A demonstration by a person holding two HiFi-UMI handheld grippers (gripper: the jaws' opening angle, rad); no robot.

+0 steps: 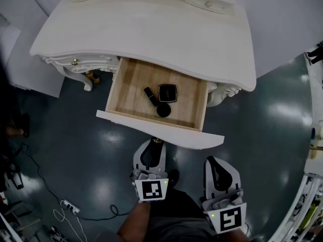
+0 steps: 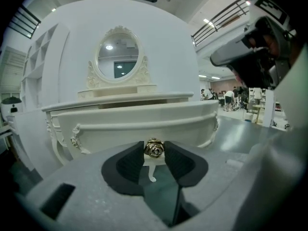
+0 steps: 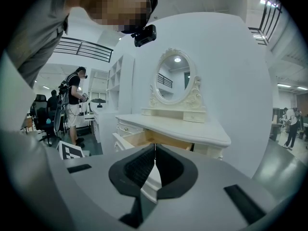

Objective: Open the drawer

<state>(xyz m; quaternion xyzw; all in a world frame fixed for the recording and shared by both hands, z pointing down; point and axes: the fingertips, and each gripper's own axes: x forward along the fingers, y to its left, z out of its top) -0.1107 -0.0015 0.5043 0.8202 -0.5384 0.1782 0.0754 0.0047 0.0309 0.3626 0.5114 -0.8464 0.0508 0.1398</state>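
The wooden drawer [image 1: 130, 92] of the white dressing table [image 1: 151, 32] stands pulled out toward me. Inside it lie a black lipstick [image 1: 150, 96], a square compact [image 1: 167, 93] and a round black case [image 1: 163, 110]. A gold rose-shaped knob [image 2: 154, 148] sits on the white drawer front [image 2: 139, 124]. My left gripper [image 1: 153, 146] is level with that knob, and its black pads touch the knob on both sides. Lower right of it, my right gripper [image 1: 217, 163] hangs in front of the drawer's right corner, shut with nothing between its pads [image 3: 144, 165].
An oval mirror [image 2: 118, 61] tops the table. A smaller shut drawer with a gold knob [image 1: 74, 62] is at the table's left. A power strip and cables [image 1: 68, 205] lie on the dark floor at lower left. A person [image 3: 74, 100] stands far off in the right gripper view.
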